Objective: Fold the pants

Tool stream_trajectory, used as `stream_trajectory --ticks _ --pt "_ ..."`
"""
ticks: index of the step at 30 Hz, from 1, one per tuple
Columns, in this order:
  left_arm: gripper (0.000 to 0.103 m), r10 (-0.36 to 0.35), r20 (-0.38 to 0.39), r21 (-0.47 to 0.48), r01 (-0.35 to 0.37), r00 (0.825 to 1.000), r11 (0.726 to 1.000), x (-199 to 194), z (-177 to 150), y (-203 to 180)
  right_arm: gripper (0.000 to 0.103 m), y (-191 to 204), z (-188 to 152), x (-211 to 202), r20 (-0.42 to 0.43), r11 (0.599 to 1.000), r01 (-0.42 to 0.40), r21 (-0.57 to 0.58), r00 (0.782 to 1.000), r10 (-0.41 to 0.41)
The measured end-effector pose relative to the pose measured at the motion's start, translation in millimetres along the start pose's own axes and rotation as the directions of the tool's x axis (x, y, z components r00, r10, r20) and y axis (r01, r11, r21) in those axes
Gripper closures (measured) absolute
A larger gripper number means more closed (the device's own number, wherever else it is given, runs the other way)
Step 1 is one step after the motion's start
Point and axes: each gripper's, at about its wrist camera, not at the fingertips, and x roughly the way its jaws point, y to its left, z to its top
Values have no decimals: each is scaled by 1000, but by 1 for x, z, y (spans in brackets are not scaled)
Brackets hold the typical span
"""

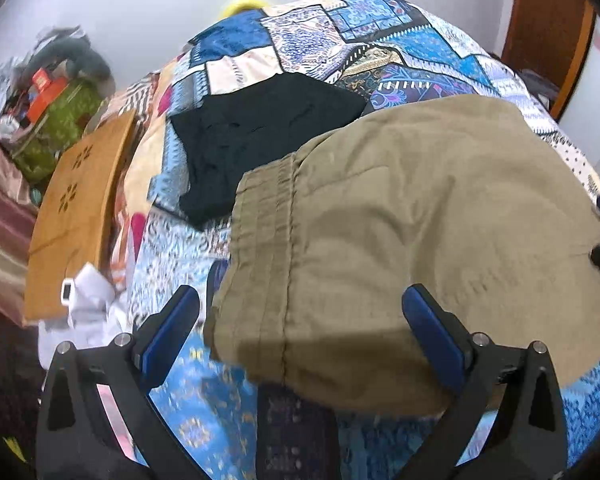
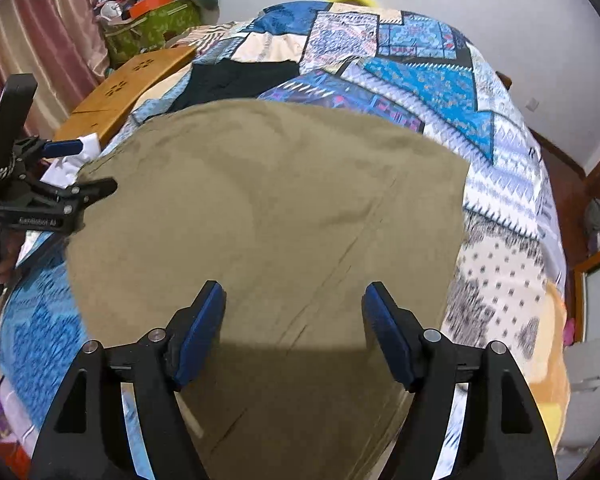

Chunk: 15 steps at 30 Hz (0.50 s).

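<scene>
Nearest the left wrist camera, the left gripper (image 1: 300, 320) is hanging with its 2 blue-padded fingers (image 1: 168, 332) spread wide, nothing pinched between them; below the gap the waistband end of the khaki pants (image 1: 400, 220) is lying on the patchwork bedspread (image 1: 204, 400). The stitched elastic waistband (image 1: 268, 232) is running along the pants' left edge in that view, and the cloth is lying folded and mostly flat.

In the right wrist view, the right gripper (image 2: 294, 328) is likewise standing with its jaws apart above the khaki pants (image 2: 268, 208), its pads (image 2: 200, 336) gripping nothing. The left gripper (image 2: 80, 168) is showing at the left edge there, over the far-left corner of the pants, and the right one is just peeking in at the right edge of the left view.

Beyond the pants, a black garment (image 1: 260, 136) is lying flat on the bedspread, its near corner tucked under the khaki cloth. To the left of it, a wooden lap tray (image 1: 76, 208) is resting at the bed's edge, with a white crumpled cloth (image 1: 88, 304) at its near end. Farther off, a green patterned bag (image 2: 152, 28) heaped with clutter is sitting against the wall beside a pink curtain (image 2: 48, 28).
</scene>
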Motion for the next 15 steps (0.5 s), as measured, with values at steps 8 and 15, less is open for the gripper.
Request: stream_trajectory --ticks 8,15 --pt "0 4 20 -53 -3 1000 999 -27 -17 15 32 20 -10 -19 43 1000 3 7 999 -4" --pt "0 -171 -35 -192 161 985 968 -25 -37 32 28 43 8 -30 186 1000 -1 18 983 -2"
